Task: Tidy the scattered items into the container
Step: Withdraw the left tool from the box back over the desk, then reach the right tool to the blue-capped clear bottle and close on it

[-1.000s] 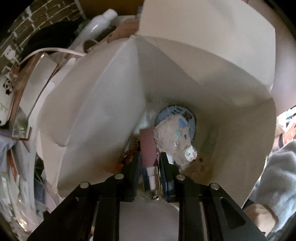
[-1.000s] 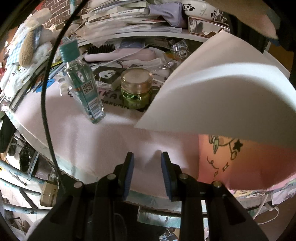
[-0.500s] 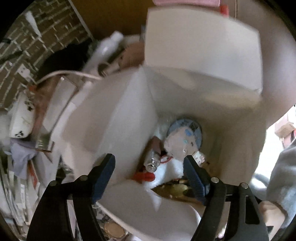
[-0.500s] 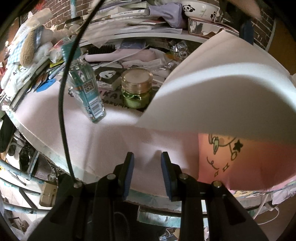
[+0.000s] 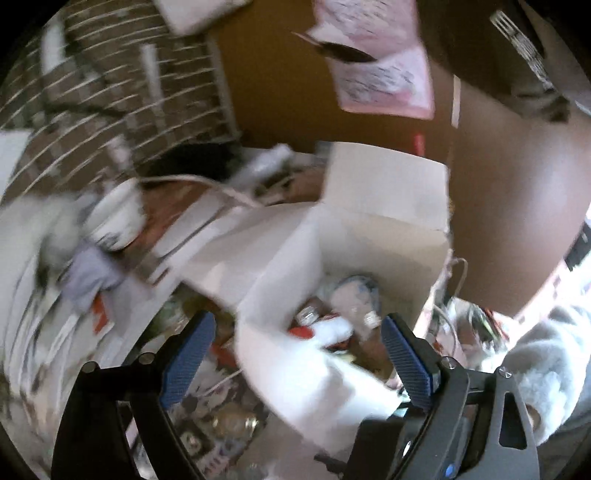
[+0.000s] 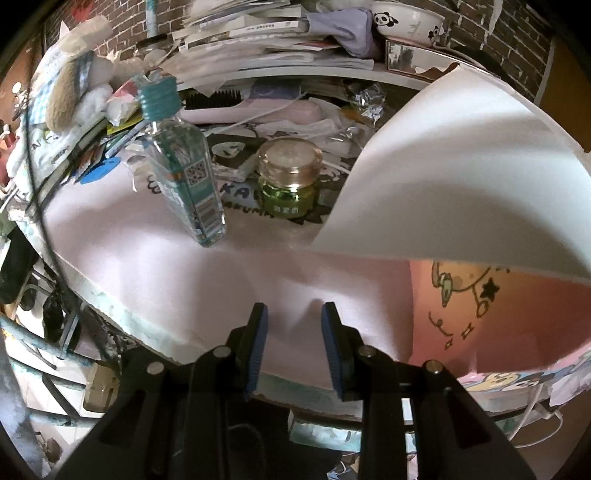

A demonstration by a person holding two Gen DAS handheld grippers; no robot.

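In the left wrist view a white cardboard box (image 5: 373,236) stands with its flaps up; inside lie a pinkish plush toy (image 5: 354,302), a small metal-capped item (image 5: 306,315) and other bits. My left gripper (image 5: 295,354) hangs above the box's near rim, open wide and holding nothing. In the right wrist view a clear bottle with a teal cap (image 6: 181,162) and a green jar with a gold lid (image 6: 290,181) stand on the pink table mat (image 6: 147,266). My right gripper (image 6: 295,339) hovers low over the mat's near edge, its jaws apart with nothing between them. A white box flap (image 6: 461,177) fills the right.
Stacked books and papers (image 6: 258,40), a panda bowl (image 6: 406,18), a hairbrush (image 6: 221,101) and plush toys (image 6: 62,92) crowd the back of the table. A brick wall (image 5: 110,96) and a brown panel (image 5: 288,85) stand behind the box. A grey fuzzy sleeve (image 5: 546,373) is at right.
My left gripper opened wide, let go of the item inside the box, and drew back up and away from it. The right gripper has not moved.
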